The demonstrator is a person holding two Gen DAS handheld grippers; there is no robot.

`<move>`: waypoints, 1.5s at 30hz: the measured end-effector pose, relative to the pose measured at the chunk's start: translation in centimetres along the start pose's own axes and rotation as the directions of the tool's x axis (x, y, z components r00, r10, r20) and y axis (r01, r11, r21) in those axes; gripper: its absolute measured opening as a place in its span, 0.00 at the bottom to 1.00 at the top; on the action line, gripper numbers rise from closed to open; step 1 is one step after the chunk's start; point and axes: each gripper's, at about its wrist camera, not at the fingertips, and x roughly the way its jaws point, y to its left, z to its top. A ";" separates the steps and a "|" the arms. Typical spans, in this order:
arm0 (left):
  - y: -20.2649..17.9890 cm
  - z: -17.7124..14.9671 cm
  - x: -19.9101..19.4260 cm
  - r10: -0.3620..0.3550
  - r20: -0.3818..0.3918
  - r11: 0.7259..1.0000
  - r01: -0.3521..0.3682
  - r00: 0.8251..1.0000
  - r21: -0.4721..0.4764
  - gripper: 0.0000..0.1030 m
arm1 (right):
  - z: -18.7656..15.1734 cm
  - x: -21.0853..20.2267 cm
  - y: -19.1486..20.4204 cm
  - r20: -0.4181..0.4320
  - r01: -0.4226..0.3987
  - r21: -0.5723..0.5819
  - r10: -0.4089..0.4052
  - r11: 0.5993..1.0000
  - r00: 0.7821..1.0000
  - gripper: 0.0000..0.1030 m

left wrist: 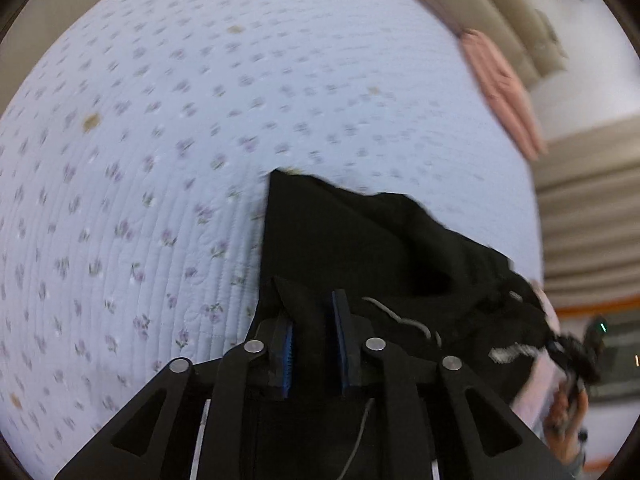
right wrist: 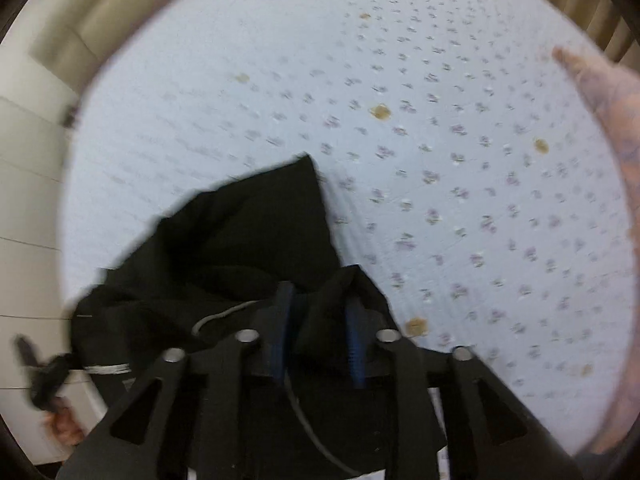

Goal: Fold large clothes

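A large black garment [left wrist: 360, 240] lies bunched on a pale blue quilted bedspread [left wrist: 160, 120] with small flowers. My left gripper [left wrist: 310, 296] points down at it, jaws a little apart. A fold of black cloth sits between the blue pads [left wrist: 289, 344] and peaks over the left finger. A pale drawstring [left wrist: 400, 320] curls beside it. In the right wrist view, my right gripper [right wrist: 318, 292] stands wider over the same garment [right wrist: 248, 232], with loose cloth between its pads [right wrist: 354, 340]. Each gripper shows small at the other view's edge.
The bedspread [right wrist: 440, 160] stretches far beyond the garment, with a few brown spots. A pink cloth [left wrist: 504, 88] lies at its edge, also seen as pink cloth [right wrist: 612, 120]. A beige padded headboard [right wrist: 92, 12] and striped curtains [left wrist: 592, 220] border the bed.
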 end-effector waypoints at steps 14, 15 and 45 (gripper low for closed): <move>0.8 -2.3 -7.2 -0.251 0.056 0.968 0.250 0.966 0.022 0.32 | -0.7 2.9 2.2 -0.050 0.041 -0.226 -0.054 0.973 0.997 0.62; 1.1 -2.5 -8.3 -0.276 0.102 0.961 0.276 0.956 0.017 0.33 | -0.3 3.2 2.2 -0.061 -0.009 -0.200 -0.003 0.980 0.998 0.62; 3.3 0.8 3.1 -0.239 -0.006 0.970 0.239 0.971 0.051 0.68 | 2.2 8.1 0.4 -0.120 -0.127 -0.307 0.094 0.943 0.988 0.70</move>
